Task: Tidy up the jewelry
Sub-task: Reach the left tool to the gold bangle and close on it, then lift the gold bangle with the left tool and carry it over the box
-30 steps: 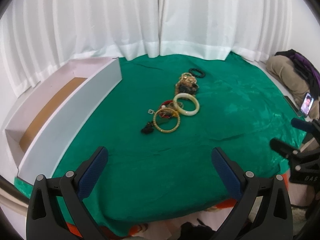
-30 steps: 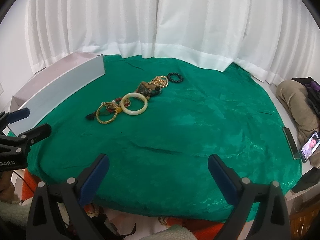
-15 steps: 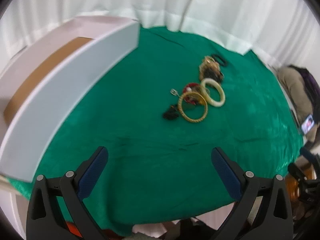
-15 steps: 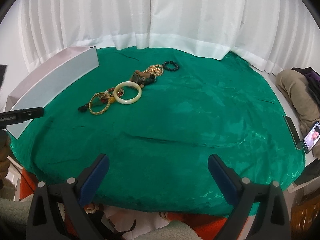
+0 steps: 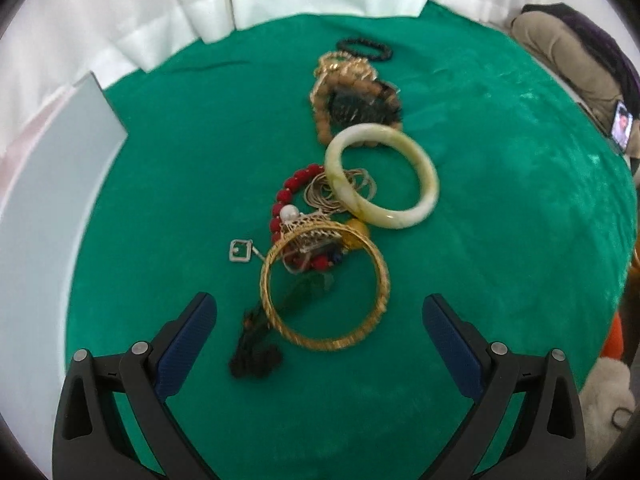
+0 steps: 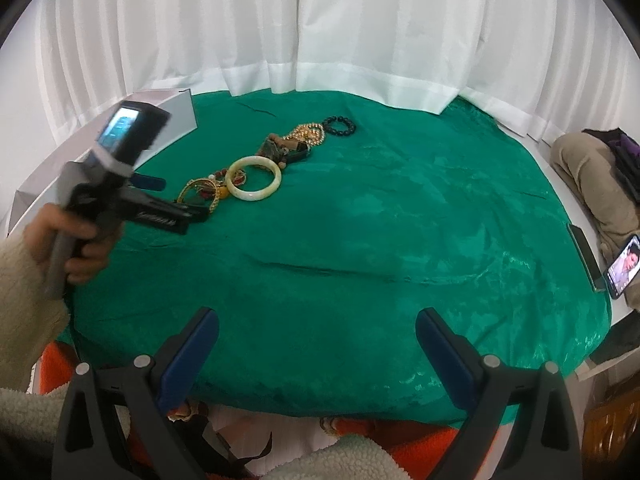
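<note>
No lettering reads clearly. The white box [image 5: 48, 184] sits at the left edge of the green cloth [image 5: 500, 208]; its inside is hidden. The left gripper [image 5: 320, 320], fingers wide, hangs over the gold bangle [image 5: 324, 284] in the jewelry row, jade bangle [image 5: 382, 176] beyond. The right gripper [image 6: 318, 336], also wide, holds nothing

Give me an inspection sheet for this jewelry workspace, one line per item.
Surface: green cloth, wrinkled.
Job's things: gold bangle, jade bangle, red beads, black bead bracelet, lying in a row; white box at left.
Clutter: two phones at the right edge.
Grippers: left claw open, near the gold bangle; right claw open, empty.
Cables: nothing seen.
Surroundings: white curtain.
</note>
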`<state>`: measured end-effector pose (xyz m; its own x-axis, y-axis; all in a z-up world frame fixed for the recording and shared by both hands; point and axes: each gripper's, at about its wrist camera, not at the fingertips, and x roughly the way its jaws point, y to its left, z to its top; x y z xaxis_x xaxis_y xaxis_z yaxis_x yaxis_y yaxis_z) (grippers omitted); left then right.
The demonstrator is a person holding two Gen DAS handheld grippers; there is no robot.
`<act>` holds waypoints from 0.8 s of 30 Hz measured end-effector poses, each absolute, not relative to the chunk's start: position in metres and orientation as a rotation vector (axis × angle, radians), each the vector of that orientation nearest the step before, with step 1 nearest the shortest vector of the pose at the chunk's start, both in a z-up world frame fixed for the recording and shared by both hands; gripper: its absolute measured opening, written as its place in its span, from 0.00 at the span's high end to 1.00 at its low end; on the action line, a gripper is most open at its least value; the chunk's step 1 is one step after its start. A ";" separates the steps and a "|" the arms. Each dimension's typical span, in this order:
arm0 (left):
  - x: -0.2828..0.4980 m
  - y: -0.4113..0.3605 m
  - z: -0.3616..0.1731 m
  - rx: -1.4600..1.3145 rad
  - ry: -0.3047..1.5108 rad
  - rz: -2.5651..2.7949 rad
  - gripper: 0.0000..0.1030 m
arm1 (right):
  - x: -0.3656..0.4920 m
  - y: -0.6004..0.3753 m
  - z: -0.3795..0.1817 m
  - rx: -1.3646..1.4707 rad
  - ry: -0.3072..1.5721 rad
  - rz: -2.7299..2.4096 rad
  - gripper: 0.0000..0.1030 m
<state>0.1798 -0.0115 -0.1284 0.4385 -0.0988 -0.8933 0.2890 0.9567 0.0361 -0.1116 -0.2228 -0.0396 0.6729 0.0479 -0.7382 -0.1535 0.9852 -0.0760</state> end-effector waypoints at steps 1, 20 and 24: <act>0.182 -0.010 -0.131 0.196 1.096 -0.237 0.03 | -0.110 -0.224 -0.041 -0.130 0.830 0.112 0.02; 0.104 0.073 -0.088 -0.073 1.063 -0.082 0.33 | -0.106 -0.227 -0.047 -0.097 0.869 0.117 0.02; 0.080 0.094 -0.089 -0.088 1.064 -0.020 0.33 | -0.102 -0.219 -0.044 -0.105 0.874 0.160 0.02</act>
<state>0.0801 0.0942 -0.0892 0.4858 -0.0589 -0.8721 -0.0259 0.9963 -0.0818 -0.1015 -0.2189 -0.0441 0.6309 0.0964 -0.7699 -0.1819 0.9830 -0.0259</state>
